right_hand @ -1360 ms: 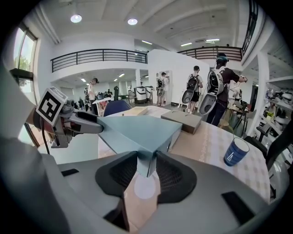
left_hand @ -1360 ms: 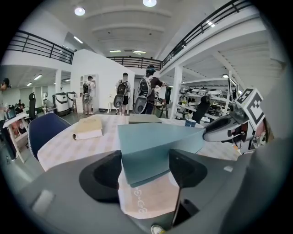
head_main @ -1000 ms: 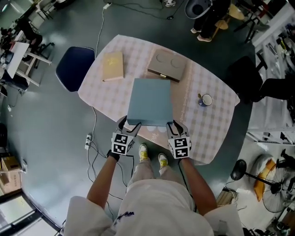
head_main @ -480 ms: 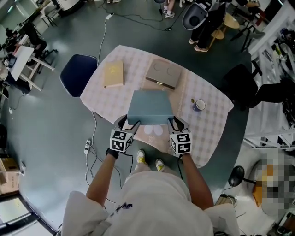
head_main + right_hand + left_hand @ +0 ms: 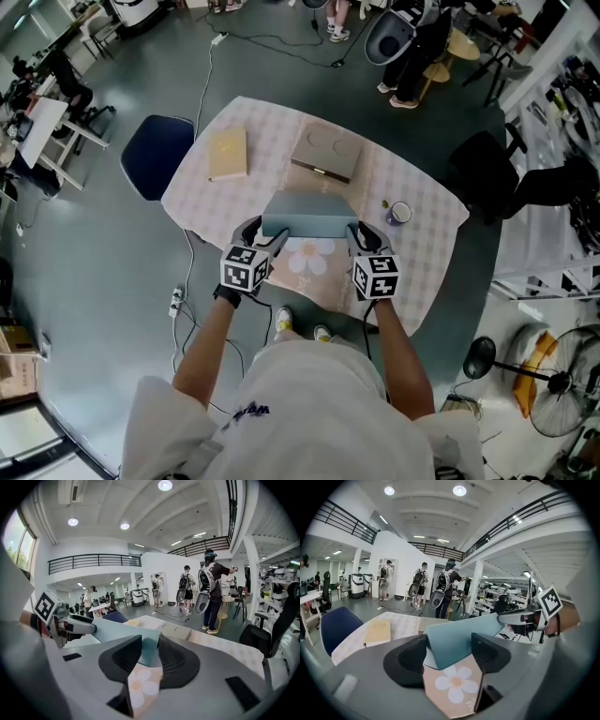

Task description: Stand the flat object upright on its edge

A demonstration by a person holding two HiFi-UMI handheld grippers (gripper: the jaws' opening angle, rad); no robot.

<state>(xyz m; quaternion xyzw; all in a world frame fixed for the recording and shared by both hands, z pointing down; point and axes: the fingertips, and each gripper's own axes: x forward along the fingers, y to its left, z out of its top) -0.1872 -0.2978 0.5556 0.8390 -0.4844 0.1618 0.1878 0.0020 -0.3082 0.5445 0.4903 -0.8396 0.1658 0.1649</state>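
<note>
A flat teal board (image 5: 306, 224) with a peach, white-flowered underside (image 5: 308, 261) is tilted steeply over the near part of the checked table (image 5: 267, 122). Its far edge is down and its near edge is raised. My left gripper (image 5: 269, 245) is shut on the near left corner, and my right gripper (image 5: 355, 241) is shut on the near right corner. In the left gripper view the teal face (image 5: 461, 637) runs between the jaws of the left gripper (image 5: 449, 651), with the flower below. In the right gripper view the board (image 5: 122, 632) is clamped thinly in the right gripper (image 5: 150, 653).
A tan book (image 5: 228, 153) lies at the far left of the table. A brown case with two round marks (image 5: 325, 155) sits behind the board. A cup (image 5: 398, 213) stands at the right. A blue chair (image 5: 155, 155) is off the table's left side. People stand farther back.
The board went from lying flat to steeply tilted. Both grippers lifted its near edge, and the flowered underside now shows.
</note>
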